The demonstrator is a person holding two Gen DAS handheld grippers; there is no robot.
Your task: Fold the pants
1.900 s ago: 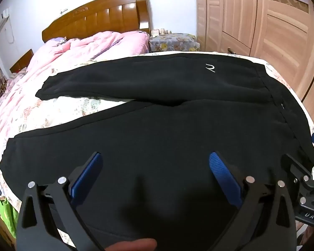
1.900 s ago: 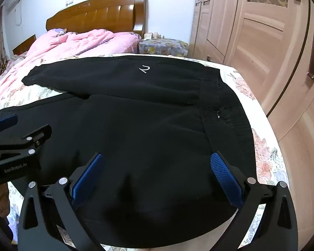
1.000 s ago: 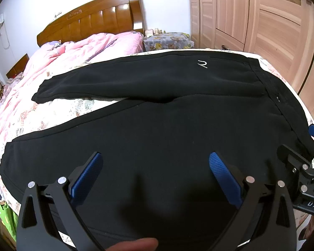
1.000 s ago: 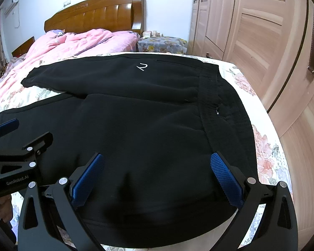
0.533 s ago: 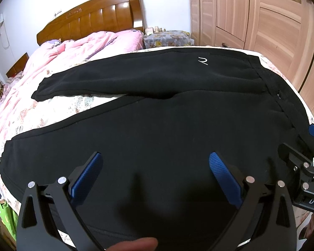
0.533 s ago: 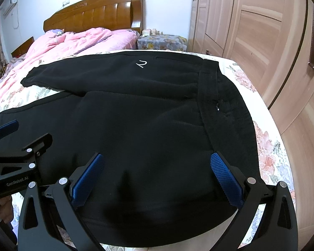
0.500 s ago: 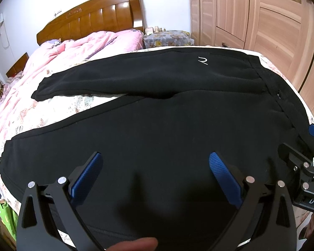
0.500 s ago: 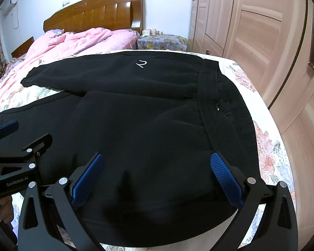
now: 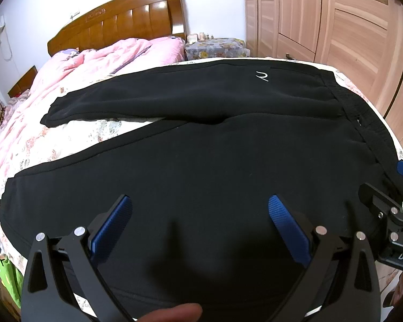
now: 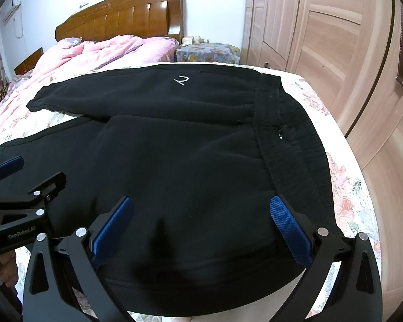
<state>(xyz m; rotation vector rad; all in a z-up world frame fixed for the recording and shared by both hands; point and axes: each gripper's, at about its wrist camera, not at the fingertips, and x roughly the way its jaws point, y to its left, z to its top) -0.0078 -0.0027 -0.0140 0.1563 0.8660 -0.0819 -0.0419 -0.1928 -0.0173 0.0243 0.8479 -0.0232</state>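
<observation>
The pants [image 9: 201, 161] lie flat on the bed [image 9: 67, 139], filling mid-frame. Left gripper [image 9: 200, 206] and right gripper [image 10: 201, 206] hover, jaws apart. Grip both near-edge corners evenly before folding.

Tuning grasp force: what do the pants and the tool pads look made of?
Pants: black, matte, slightly fuzzy surface, probably fleece or sweat knit; waistband looks ribbed.
Right tool pads: blue with fine knurled texture, likely rubber or plastic.

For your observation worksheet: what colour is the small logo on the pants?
White, on the black pants; the logo shows best in the right wrist view.
</observation>
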